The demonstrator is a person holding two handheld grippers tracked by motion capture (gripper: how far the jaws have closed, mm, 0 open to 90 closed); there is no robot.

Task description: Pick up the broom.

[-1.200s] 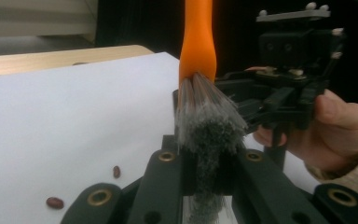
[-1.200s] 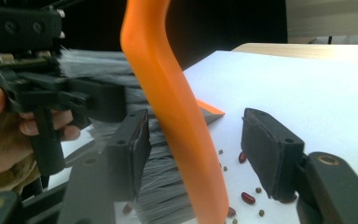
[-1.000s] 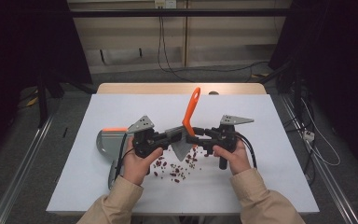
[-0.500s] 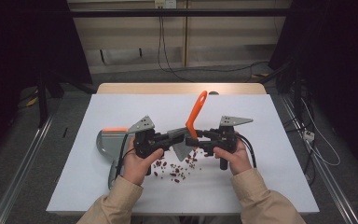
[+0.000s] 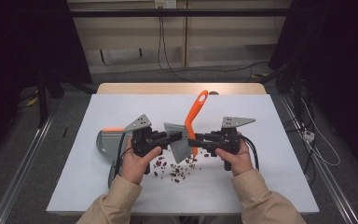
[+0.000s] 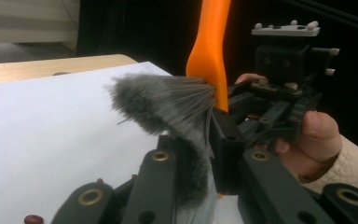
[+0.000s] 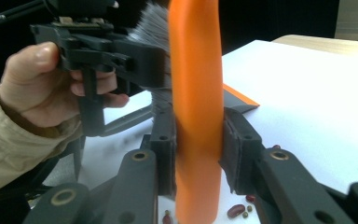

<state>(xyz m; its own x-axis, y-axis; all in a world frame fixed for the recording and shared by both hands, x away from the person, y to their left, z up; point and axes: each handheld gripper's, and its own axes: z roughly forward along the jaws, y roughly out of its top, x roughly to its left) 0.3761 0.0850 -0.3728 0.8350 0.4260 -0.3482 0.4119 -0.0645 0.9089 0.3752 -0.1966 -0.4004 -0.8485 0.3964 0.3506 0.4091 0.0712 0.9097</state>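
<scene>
Brush (image 5: 186,140) at centre of the high view, orange handle (image 5: 196,112) slanting up and right, grey bristles (image 6: 168,100) fanned at mid-frame in the left gripper view. Left gripper (image 5: 176,136) clamped on the bristles, jaws nearly shut, just been opening slightly. Right gripper (image 5: 192,140) pinched tight on the handle (image 7: 196,116), jaws just been closing onto it. Beans (image 5: 172,169) scattered below centre on the white table (image 5: 270,177). Grey dustpan (image 5: 106,142) at left, beside the left hand (image 5: 135,163).

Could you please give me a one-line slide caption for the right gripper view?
Right gripper clamps the orange brush handle above scattered beans, left gripper at the bristles.
</scene>
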